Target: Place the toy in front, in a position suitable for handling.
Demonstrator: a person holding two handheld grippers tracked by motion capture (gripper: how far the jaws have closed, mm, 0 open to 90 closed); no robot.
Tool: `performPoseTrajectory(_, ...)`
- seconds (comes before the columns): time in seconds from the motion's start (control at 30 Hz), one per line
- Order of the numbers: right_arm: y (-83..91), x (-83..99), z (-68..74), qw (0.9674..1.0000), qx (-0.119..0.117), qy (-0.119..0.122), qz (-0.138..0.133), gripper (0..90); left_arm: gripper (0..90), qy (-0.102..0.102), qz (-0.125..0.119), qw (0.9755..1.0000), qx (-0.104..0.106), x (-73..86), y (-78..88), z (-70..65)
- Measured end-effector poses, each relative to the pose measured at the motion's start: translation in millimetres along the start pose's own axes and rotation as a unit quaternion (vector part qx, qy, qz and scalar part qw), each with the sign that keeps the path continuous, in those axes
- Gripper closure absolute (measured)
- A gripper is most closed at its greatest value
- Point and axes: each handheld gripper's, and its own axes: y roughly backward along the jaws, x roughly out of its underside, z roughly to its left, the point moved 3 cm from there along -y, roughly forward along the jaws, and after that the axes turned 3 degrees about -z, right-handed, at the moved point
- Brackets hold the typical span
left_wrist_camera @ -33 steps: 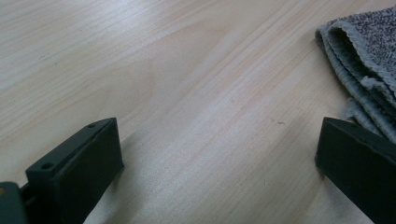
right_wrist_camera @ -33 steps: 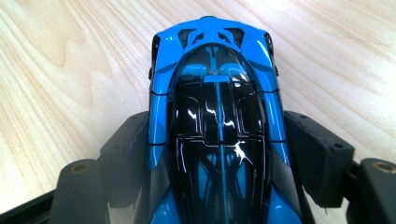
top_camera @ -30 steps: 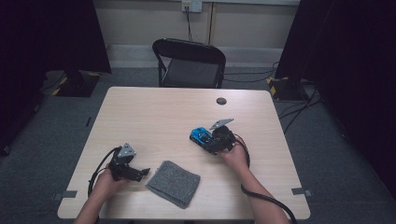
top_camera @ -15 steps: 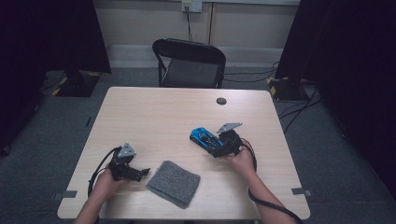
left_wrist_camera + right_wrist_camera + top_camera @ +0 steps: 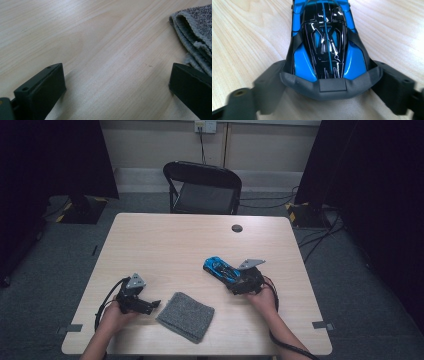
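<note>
Twice check the bite before any lift. Finish closing the right gripper [image 5: 235, 280]: jaws just now narrowing on either side of the tail of the blue toy car [image 5: 325, 42], close against it, yet impossible to tell whether truly clamped. Set both pads square on the flanks, not on the grey rear wing, and squeeze gently to avoid a slip off the glossy shell. Hold the car flat on the table [image 5: 175, 245], right of centre. Leave the left gripper [image 5: 154, 304] jaws wide apart, empty, low beside the grey cloth [image 5: 186, 316].
</note>
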Motion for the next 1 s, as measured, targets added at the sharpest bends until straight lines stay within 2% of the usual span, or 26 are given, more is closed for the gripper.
performPoseTrajectory(0.13, 0.0, 0.4, -0.4, 1.0, -0.002, 0.0, -0.006, 23.2, 0.0, 0.0, 0.0, 1.0, -0.001, 0.2, 0.5, 0.1)
performPoseTrajectory(0.23, 0.3, 0.6, 0.2, 1.0, 0.001, -0.002, -0.006, 23.2, 0.7, -0.007, 0.006, 0.9999, 0.007, -0.4, 2.3, -0.4)
performPoseTrajectory(0.27, 0.2, 0.6, 0.2, 1.0, 0.001, -0.002, -0.006, 23.2, 4.6, -0.009, 0.005, 0.9999, 0.011, -1.3, 4.2, -1.3)
performPoseTrajectory(0.33, 0.2, 0.6, 0.2, 1.0, 0.001, -0.002, -0.006, 23.3, 21.0, -0.025, 0.001, 0.9994, 0.026, -3.1, 7.1, -4.1)
performPoseTrajectory(0.43, 0.2, 0.6, 0.2, 1.0, 0.001, -0.002, -0.006, 23.3, 25.4, -0.046, 0.008, 0.9984, 0.033, -6.3, 7.8, -11.0)
performPoseTrajectory(0.53, 0.2, 0.6, 0.2, 1.0, 0.001, -0.002, -0.006, 23.3, 27.7, -0.06, -0.01, 0.9971, 0.046, -15.1, 11.6, -20.0)
performPoseTrajectory(0.63, 0.2, 0.6, 0.2, 1.0, 0.001, -0.002, -0.006, 23.3, 27.7, -0.081, -0.033, 0.9937, 0.07, -26.7, 18.0, -34.0)
performPoseTrajectory(0.7, 0.2, 0.6, 0.2, 1.0, 0.001, -0.002, -0.006, 23.3, 27.7, -0.1, -0.034, 0.9906, 0.087, -31.6, 20.1, -46.1)
performPoseTrajectory(0.8, 0.2, 0.6, 0.2, 1.0, 0.001, -0.002, -0.006, 23.3, 29.0, -0.128, -0.028, 0.9847, 0.114, -33.9, 19.2, -64.6)
performPoseTrajectory(0.9, 0.2, 0.6, 0.2, 1.0, 0.001, -0.002, -0.006, 23.3, 29.8, -0.14, -0.011, 0.9804, 0.138, -33.8, 14.9, -78.4)
performPoseTrajectory(1.0, 0.3, 0.7, 0.3, 1.0, 0.001, -0.002, -0.006, 23.4, 31.7, -0.142, 0.003, 0.9782, 0.152, -32.3, 9.2, -86.7)
